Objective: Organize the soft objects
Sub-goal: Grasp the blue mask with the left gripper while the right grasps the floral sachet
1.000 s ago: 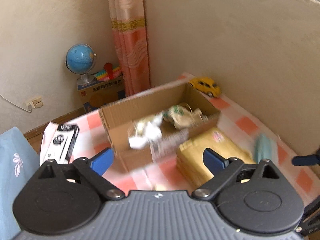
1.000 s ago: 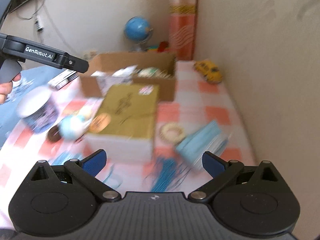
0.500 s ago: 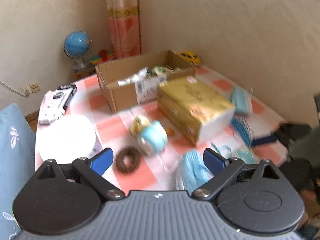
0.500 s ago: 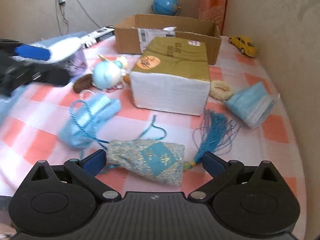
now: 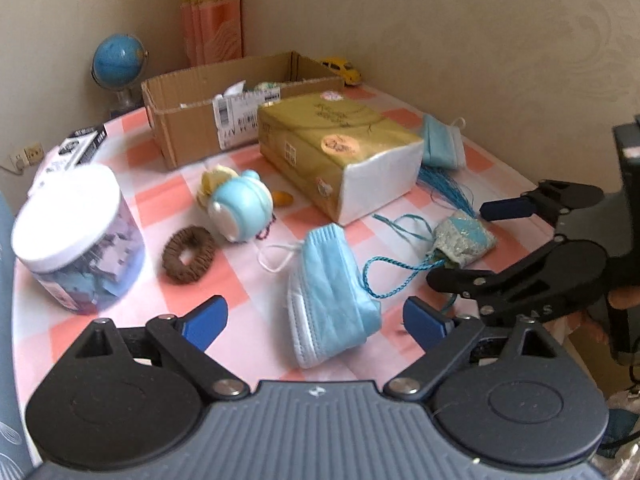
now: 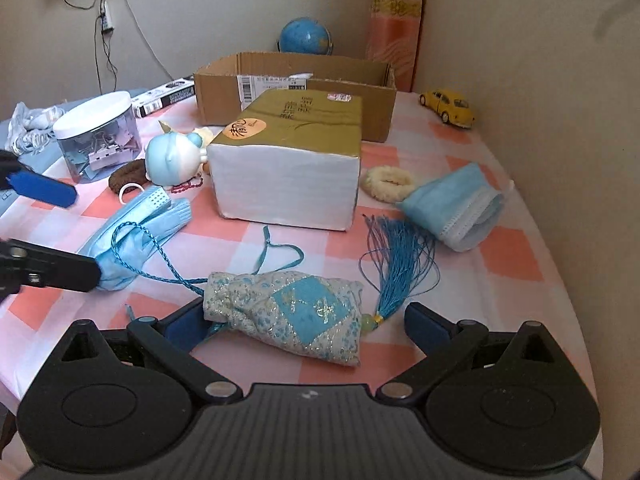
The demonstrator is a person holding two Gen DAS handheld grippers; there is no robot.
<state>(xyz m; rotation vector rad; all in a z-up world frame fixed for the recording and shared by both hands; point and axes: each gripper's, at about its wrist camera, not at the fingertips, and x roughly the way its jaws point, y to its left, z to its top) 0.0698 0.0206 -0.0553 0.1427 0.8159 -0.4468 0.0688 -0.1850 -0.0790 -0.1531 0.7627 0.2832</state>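
We are holding our right gripper (image 6: pixel 304 320) spread wide around the blue brocade sachet (image 6: pixel 294 312), which is lying on the checked table (image 6: pixel 516 248) between its fingers, untouched by the right one. Our left gripper (image 5: pixel 316 318) is hanging released over a folded blue face mask (image 5: pixel 330 292). Farther off, a tissue pack (image 6: pixel 292 160) is sitting before the cardboard box (image 6: pixel 296 80), with a second mask (image 6: pixel 456 204) lying beside a cream hair tie (image 6: pixel 386 182).
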